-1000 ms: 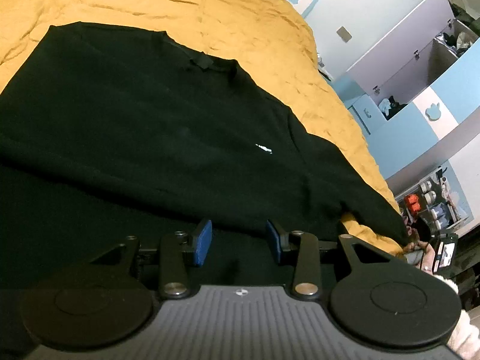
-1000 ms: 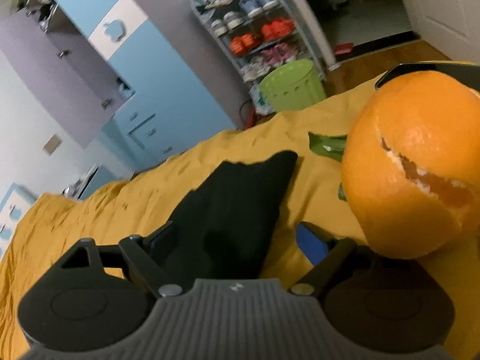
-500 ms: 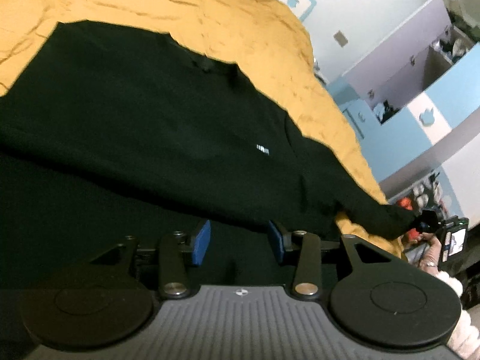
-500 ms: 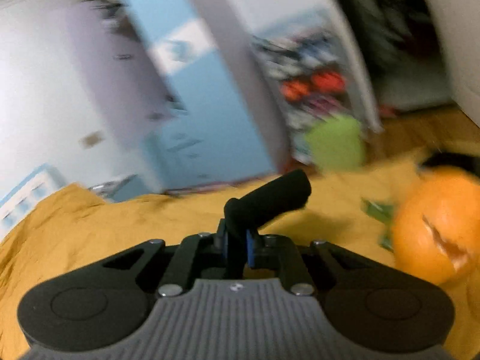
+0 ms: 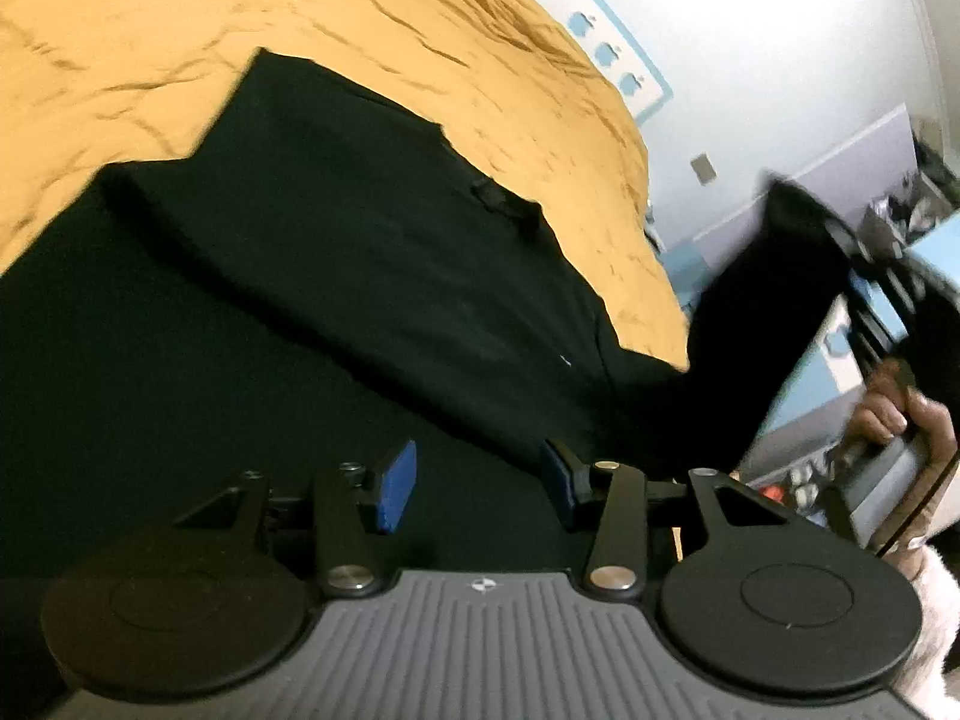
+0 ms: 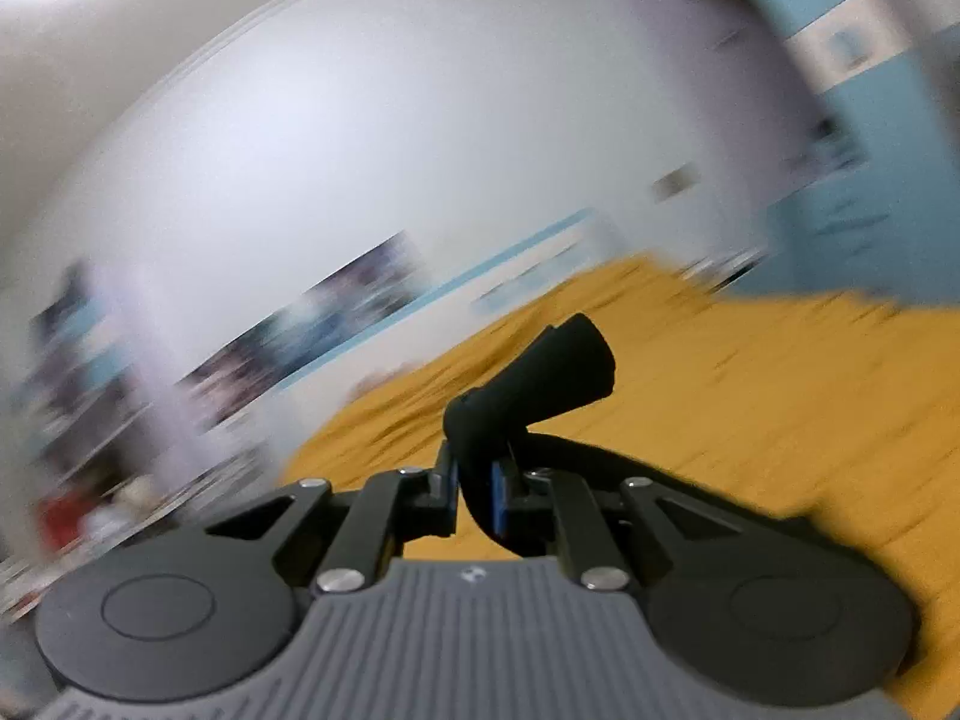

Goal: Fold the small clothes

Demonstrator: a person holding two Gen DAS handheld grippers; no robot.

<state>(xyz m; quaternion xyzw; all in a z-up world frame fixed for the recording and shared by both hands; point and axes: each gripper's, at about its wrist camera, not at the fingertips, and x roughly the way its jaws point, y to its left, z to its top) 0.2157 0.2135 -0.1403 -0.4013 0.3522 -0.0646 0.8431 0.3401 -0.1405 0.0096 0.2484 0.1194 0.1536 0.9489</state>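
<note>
Right jaws clamped on black sleeve (image 6: pixel 540 384), left jaws apart above shirt (image 5: pixel 336 276).

Bed (image 5: pixel 300 30) carries everything; it is covered edge to edge by a mustard-yellow sheet (image 5: pixel 510 60), creased in shallow wrinkles. One edge of the bed runs along a white wall.

Lying directly on the sheet: one black sweater (image 5: pixel 336 252), spread flat, front up, small tab at the neckline toward the wall-side edge. One shoulder corner lies square on the yellow sheet. A small white mark shows on the chest. The sleeve (image 5: pixel 756 312) nearest the cabinet-side edge of the bed is raised off the sheet; the rest of the garment rests flat.

Right wrist view: blurred; yellow sheet only, details unreadable.
</note>
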